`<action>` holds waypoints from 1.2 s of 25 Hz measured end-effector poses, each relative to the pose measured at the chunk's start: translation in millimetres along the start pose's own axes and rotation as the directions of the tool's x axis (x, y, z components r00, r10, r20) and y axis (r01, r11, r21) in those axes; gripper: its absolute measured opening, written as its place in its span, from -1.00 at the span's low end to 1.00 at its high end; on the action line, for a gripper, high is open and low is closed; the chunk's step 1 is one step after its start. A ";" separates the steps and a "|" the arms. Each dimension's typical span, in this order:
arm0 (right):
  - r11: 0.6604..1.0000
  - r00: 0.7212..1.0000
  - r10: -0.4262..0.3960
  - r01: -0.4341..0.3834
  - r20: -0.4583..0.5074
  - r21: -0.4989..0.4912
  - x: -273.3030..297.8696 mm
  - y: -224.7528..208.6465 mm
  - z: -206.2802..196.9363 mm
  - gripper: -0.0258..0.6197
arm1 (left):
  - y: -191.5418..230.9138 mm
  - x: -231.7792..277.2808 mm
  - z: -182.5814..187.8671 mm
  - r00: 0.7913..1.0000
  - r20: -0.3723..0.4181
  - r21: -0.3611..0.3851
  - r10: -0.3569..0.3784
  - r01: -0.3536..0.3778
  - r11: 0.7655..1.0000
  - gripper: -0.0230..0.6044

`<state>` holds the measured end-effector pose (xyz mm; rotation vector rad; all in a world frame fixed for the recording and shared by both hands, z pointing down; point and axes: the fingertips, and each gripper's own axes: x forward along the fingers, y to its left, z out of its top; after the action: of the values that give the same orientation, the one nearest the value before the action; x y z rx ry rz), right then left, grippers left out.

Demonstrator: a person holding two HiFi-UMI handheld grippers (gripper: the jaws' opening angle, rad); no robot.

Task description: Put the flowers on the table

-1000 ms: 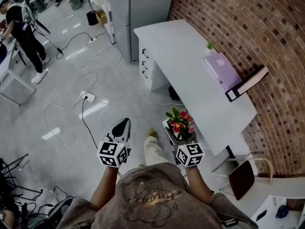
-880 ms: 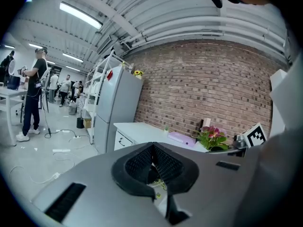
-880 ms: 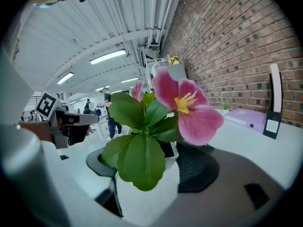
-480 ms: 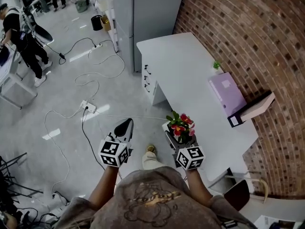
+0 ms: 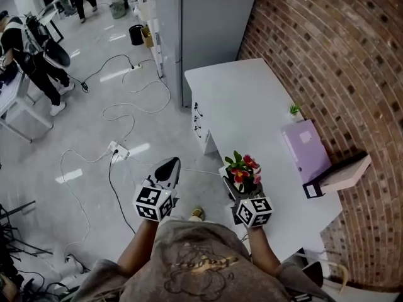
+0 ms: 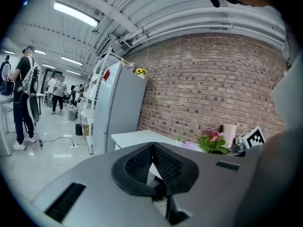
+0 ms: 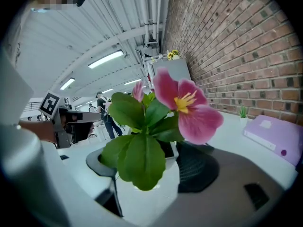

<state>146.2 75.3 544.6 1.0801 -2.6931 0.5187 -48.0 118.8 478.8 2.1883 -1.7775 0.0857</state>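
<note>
A small white pot of pink and red flowers (image 5: 243,168) with green leaves hangs at the near edge of the white table (image 5: 252,102). My right gripper (image 5: 242,186) is shut on the pot. In the right gripper view the pot (image 7: 147,176) sits between the two dark pads (image 7: 199,167), and a big pink bloom (image 7: 187,109) fills the middle. My left gripper (image 5: 169,167) is over the floor, left of the table, shut and empty. Its pads (image 6: 163,162) meet at the tips in the left gripper view, where the flowers (image 6: 211,141) show at the right.
On the table lie a purple box (image 5: 305,148), a binder (image 5: 337,176) by the brick wall, and a tiny green plant (image 5: 294,110). Drawers (image 5: 200,121) sit under the table's far end, a grey cabinet (image 5: 201,17) behind. Cables and a power strip (image 5: 118,150) cross the floor. A person (image 5: 31,49) stands far left.
Both grippers and the held flowers have moved forward to the table. The pot, earlier over the floor beside the table, now hangs at its near edge. Both grips are unchanged.
</note>
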 end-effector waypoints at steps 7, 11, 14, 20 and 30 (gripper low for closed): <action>0.999 0.999 0.039 -0.039 -0.015 0.006 42.5 -11.2 15.5 0.14 | 23.9 22.1 8.5 0.999 0.002 -0.015 0.042 -0.042 0.999 -0.86; 0.998 0.998 0.060 -0.060 -0.030 0.008 69.1 -11.6 17.4 0.14 | 44.6 37.8 11.8 0.998 -0.007 -0.022 0.061 -0.061 0.998 -0.86; 0.998 0.998 0.056 -0.056 -0.034 0.013 86.7 -16.8 24.0 0.14 | 57.5 57.2 21.9 0.998 -0.005 -0.020 0.058 -0.058 0.998 -0.86; 0.999 1.000 0.023 -0.023 -0.019 0.030 128.8 -41.5 47.3 0.14 | 87.5 111.1 32.1 1.000 0.003 -0.001 0.024 -0.024 1.000 -0.86; 0.999 0.999 -0.038 0.038 -0.021 0.017 217.0 -68.8 87.6 0.14 | 144.6 195.6 73.6 0.999 -0.019 -0.015 -0.049 0.048 0.999 -0.86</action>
<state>34.8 -141.6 547.0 1.1215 -2.6498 0.5443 -154.6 -111.8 487.0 2.2118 -1.7084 0.0822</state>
